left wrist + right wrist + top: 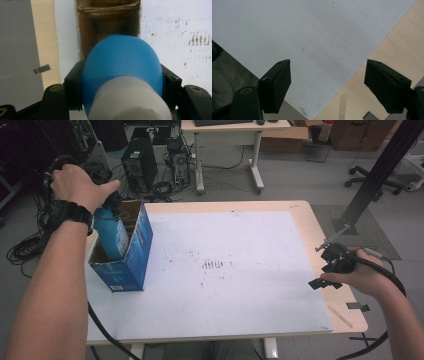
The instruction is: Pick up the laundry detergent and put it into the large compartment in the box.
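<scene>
Two tongs at work, and nearest us the right gripper [327,270] idles over the near right corner of the white mat [225,270], jaws spread wide with nothing between them, likely just keeping clear. Farther off, the left gripper [107,210] pinches the blue bottle [121,65] by its shoulders, white cap [130,100] toward the camera, base pointing down into the open blue carton [131,251]. Directly below those jaws the carton's brown inside looks empty apart from the bottle, already partly in.
</scene>
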`<action>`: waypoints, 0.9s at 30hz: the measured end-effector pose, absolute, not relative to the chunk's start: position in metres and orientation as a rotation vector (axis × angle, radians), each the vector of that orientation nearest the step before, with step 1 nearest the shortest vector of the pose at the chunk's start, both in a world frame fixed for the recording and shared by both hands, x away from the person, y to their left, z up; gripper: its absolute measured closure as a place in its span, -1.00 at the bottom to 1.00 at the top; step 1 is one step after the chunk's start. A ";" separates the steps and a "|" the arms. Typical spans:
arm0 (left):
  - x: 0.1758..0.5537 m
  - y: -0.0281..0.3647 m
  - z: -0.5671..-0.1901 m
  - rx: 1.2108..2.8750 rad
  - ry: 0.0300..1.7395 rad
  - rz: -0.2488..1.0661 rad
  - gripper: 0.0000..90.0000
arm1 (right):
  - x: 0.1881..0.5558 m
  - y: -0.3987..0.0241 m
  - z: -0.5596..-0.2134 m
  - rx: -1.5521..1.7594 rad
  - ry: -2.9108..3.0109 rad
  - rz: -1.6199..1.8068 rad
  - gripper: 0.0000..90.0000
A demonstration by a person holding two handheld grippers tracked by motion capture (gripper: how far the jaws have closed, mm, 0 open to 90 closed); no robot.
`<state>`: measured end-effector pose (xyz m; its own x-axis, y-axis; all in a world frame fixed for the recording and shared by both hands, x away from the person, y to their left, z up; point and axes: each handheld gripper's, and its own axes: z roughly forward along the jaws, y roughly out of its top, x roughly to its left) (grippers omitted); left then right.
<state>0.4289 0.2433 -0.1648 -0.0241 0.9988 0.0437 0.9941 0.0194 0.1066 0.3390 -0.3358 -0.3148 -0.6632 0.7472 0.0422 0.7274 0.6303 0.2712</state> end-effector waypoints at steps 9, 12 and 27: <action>0.432 0.243 -0.181 2.180 2.218 0.139 -0.17 | 0.339 -0.337 -0.317 1.259 2.770 0.404 -0.52; 0.433 0.243 -0.185 2.185 2.218 0.131 -0.17 | 0.339 -0.337 -0.317 1.259 2.769 0.406 -0.52; 0.436 0.245 -0.207 2.191 2.229 0.100 -0.17 | 0.341 -0.334 -0.319 1.253 2.777 0.400 -0.52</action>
